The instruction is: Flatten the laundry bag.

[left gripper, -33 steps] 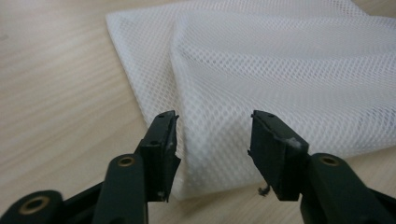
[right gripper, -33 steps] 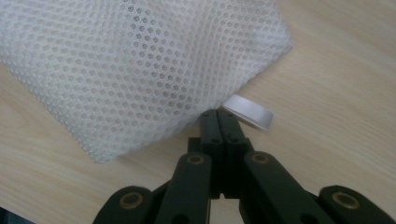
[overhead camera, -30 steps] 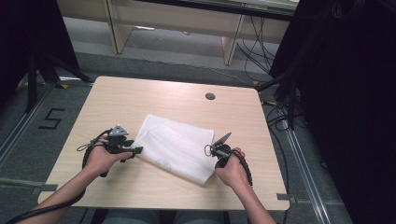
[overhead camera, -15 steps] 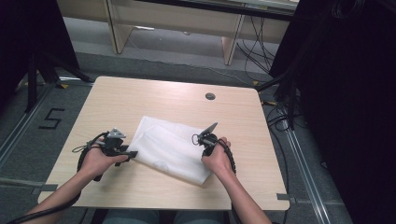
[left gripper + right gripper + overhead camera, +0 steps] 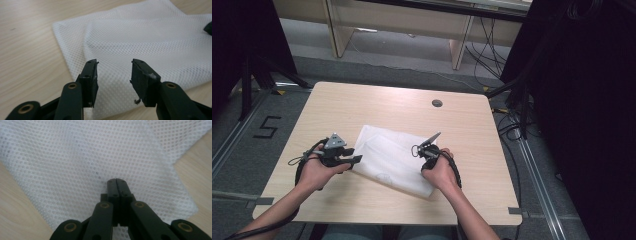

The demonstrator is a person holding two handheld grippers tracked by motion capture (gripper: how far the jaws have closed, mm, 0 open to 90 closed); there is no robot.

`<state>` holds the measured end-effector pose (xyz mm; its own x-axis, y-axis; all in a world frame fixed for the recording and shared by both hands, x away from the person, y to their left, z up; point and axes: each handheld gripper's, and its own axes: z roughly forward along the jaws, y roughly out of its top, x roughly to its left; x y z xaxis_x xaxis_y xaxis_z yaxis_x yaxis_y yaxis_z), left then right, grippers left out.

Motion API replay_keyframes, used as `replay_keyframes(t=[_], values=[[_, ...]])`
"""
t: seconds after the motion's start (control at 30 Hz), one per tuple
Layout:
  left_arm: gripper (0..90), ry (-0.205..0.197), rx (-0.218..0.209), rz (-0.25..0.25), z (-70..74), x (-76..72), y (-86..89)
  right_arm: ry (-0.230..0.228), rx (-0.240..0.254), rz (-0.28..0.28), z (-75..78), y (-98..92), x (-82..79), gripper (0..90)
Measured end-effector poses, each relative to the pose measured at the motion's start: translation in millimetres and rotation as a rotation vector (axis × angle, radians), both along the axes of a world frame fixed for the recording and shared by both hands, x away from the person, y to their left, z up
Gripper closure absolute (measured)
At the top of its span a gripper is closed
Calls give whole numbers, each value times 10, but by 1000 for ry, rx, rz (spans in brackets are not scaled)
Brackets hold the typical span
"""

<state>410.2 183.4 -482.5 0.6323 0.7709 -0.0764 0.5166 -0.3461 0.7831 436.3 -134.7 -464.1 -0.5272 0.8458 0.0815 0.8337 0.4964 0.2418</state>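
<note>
A white mesh cloth (image 5: 387, 157) lies folded flat in the middle of the wooden table (image 5: 362, 107). My left gripper (image 5: 356, 160) is at the cloth's left edge. In the left gripper view its jaws (image 5: 113, 62) stand open, having just been closing, with the mesh cloth (image 5: 140, 37) lying low between them and the pads not touching it. My right gripper (image 5: 418, 150) is over the cloth's right part. In the right gripper view its jaws (image 5: 116, 182) are shut tight just above the mesh cloth (image 5: 82, 152), with nothing seen between them.
A round cable hole (image 5: 437, 103) sits in the table's far right part. Bare wood lies around the cloth on all sides. Desk legs and cables stand on the floor beyond the far edge, and a "5" mark (image 5: 267, 127) is on the floor at the left.
My right gripper has moved left from the cloth's right edge to over the cloth. The left gripper has stayed at the left edge.
</note>
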Motion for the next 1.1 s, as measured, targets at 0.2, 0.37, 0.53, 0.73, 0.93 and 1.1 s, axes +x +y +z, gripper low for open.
replay_keyframes(t=[0.2,0.37,0.53,0.73,0.93,1.1], values=[[611,121,64,-39,-201,42,-39,-8,-9,-9,-84,71,64,900],[620,169,90,-37,-182,5,-38,-66,-50,20,-99,162,139,900],[617,200,103,-34,-178,-22,-11,-78,-62,33,-98,249,229,900],[608,218,88,12,-182,4,72,-113,-35,81,-112,308,314,890],[596,126,95,3,-138,-29,-26,-206,37,117,80,273,412,655],[633,73,102,-66,-99,-78,-163,-255,53,174,122,291,527,548]])
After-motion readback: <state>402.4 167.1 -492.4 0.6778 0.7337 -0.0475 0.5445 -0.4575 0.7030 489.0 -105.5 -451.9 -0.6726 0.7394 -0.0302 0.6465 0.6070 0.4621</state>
